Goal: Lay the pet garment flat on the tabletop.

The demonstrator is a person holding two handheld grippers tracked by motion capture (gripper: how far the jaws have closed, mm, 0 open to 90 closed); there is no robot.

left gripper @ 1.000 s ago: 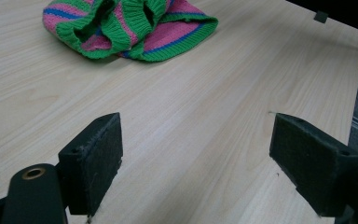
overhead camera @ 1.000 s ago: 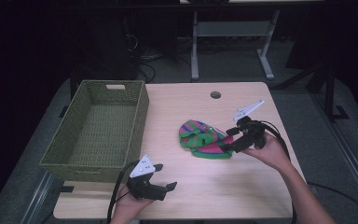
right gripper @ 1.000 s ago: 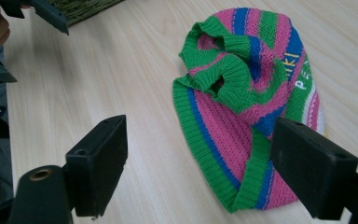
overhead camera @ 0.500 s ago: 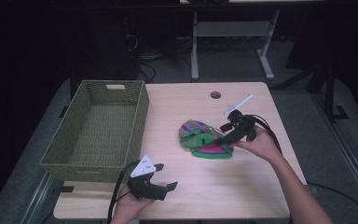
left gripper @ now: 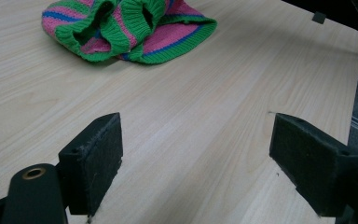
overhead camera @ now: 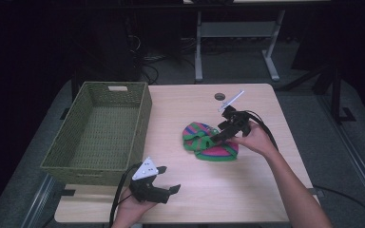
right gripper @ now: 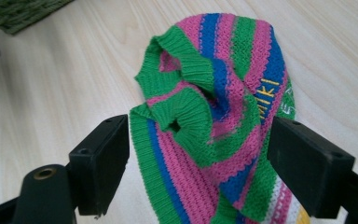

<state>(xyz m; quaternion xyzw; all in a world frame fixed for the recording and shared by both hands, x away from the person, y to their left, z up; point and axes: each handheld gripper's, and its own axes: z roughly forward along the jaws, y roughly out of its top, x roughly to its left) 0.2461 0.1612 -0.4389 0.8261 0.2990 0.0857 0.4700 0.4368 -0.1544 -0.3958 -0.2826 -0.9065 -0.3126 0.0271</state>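
Seen from above, the wooden table [overhead camera: 247,190] runs away from the person, whose 2 forearms enter at 6 o'clock. Nearest, at about 7 o'clock, the left gripper [overhead camera: 164,190] rests low by the table's front edge, jaws spread wide and holding nothing; in the left gripper view bare wood lies between its pads [left gripper: 98,158]. It seems parked there, out of the way, while the other hand works.

Near the table's centre, toward 1 o'clock from that gripper, lies a crumpled knitted garment [overhead camera: 208,142], striped green, pink and blue. The right gripper [overhead camera: 218,137] reaches in from 3 o'clock, tilted down onto it. In the right gripper view its jaws stand wide apart, straddling a raised fold of the knit [right gripper: 214,112] without pinching it, probably lined up to close on that bunched ridge.

At 10 o'clock sits an empty green woven basket [overhead camera: 142,107], likely where the garment belongs.
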